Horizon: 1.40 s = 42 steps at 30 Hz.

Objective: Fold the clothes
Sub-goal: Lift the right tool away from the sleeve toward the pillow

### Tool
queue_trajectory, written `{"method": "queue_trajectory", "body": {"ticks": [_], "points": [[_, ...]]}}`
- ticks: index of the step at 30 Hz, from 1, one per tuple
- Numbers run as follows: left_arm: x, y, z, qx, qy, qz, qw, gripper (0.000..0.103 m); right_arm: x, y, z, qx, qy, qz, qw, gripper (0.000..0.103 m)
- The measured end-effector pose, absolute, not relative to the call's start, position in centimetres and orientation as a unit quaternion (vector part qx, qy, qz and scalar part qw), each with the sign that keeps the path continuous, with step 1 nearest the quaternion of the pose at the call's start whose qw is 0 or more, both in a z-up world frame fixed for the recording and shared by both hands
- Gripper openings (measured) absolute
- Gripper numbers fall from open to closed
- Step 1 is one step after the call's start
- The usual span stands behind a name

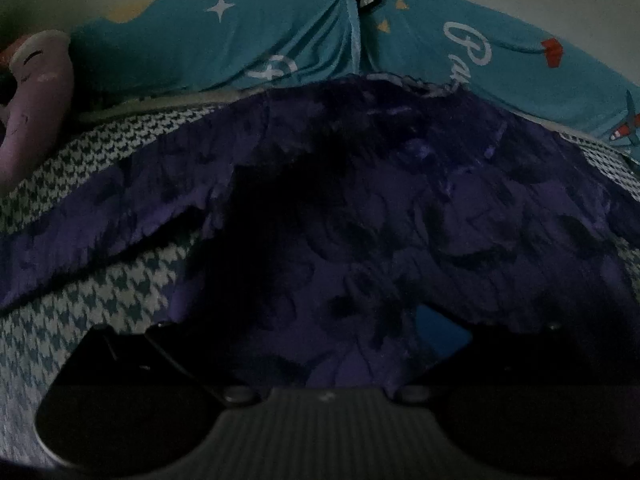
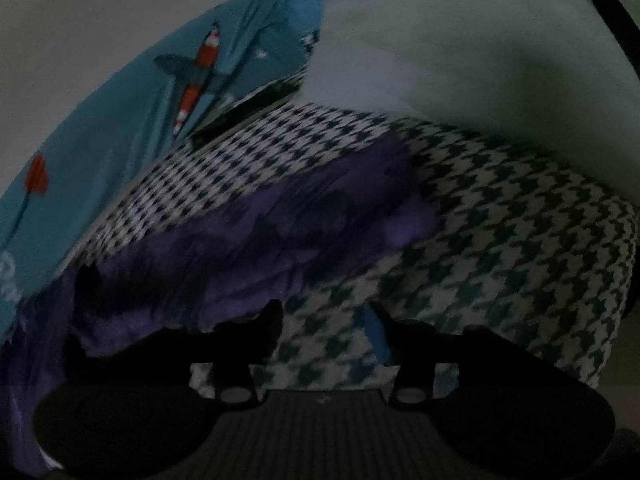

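The fingers (image 1: 168, 344) of the left gripper (image 1: 312, 332) are seen spread wide apart, with the purple garment (image 1: 360, 208) lying between and beneath them; nothing is pinched. A blue pad is visible on the inner face of the far finger. The garment, a dark purple cloth with a darker leafy pattern, is spread across the houndstooth blanket (image 1: 80, 320), which is taken here as the landmark. One purple strip is stretched out over the blanket toward the view's left edge. Beyond the blanket's far edge, a teal sheet (image 1: 280, 40) printed with white stars and red shapes is seen, and at the blanket's far left corner a pale lilac plush toy (image 1: 36, 100) is rested.

In the right wrist view, the fingers (image 2: 256, 336) of the right gripper (image 2: 328, 332) are likewise held apart, low over bare blanket (image 2: 500, 240), gripping nothing. One finger is set just at the crumpled edge of the garment (image 2: 240, 232), though contact cannot be told in the blur. Behind the blanket, the teal sheet (image 2: 120, 120) with a red-and-white aeroplane print is shown.
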State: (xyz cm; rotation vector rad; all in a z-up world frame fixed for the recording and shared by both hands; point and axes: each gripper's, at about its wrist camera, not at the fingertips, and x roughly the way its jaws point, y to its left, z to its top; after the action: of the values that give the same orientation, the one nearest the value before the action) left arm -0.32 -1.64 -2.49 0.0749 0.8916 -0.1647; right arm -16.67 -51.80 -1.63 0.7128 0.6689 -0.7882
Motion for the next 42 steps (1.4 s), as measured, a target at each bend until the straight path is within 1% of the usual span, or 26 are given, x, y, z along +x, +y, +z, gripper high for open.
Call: {"method": "queue_trajectory", "body": {"ticks": [4,8,13,15,17,18,19,20,26,29,34,42], "points": [[1.3,-2.1,-2.4,0.048,0.420,-0.071,0.904,0.103,-16.4,-52.9,-2.1,0.349,0.294,-0.383,0.803,0.053],[3.0,-1.8,-1.8,0.040,0.413,-0.063,0.908,0.103,-16.0,-53.6,-2.5,0.364,0.269,-0.390,0.802,0.062],[4.8,-0.9,-1.1,0.017,0.408,-0.052,0.911,0.103,-14.9,-53.9,-2.9,0.350,0.254,-0.409,0.803,0.062],[5.5,-0.6,-1.0,0.012,0.407,-0.048,0.912,0.103,-14.4,-53.9,-3.0,0.338,0.252,-0.418,0.805,0.055],[6.0,-0.2,-0.9,0.009,0.405,-0.045,0.913,0.103,-13.9,-54.0,-3.2,0.327,0.251,-0.427,0.805,0.034],[6.2,-0.1,-0.8,0.006,0.405,-0.044,0.913,0.103,-13.8,-54.2,-3.3,0.325,0.250,-0.430,0.804,0.027],[6.3,0.1,-0.7,0.002,0.405,-0.042,0.913,0.103,-13.7,-54.4,-3.4,0.326,0.250,-0.432,0.803,0.014],[6.4,0.3,-0.7,-0.002,0.406,-0.041,0.913,0.103,-13.6,-54.6,-3.4,0.329,0.247,-0.433,0.802,0.011],[6.4,1.1,-0.6,-0.024,0.420,-0.036,0.906,0.103,-13.0,-54.4,-2.2,0.367,0.202,-0.394,0.818,0.009],[6.6,1.1,-1.3,-0.026,0.444,-0.034,0.895,0.103,-12.1,-53.3,-1.2,0.381,0.185,-0.350,0.835,0.009],[6.2,0.7,-2.3,-0.013,0.459,-0.035,0.887,0.103,-9.4,-50.2,0.2,0.371,0.175,-0.282,0.867,0.009],[5.0,0.6,-2.5,-0.009,0.457,-0.062,0.887,0.103,-5.4,-45.7,0.7,0.366,0.181,-0.200,0.891,0.009]]}}
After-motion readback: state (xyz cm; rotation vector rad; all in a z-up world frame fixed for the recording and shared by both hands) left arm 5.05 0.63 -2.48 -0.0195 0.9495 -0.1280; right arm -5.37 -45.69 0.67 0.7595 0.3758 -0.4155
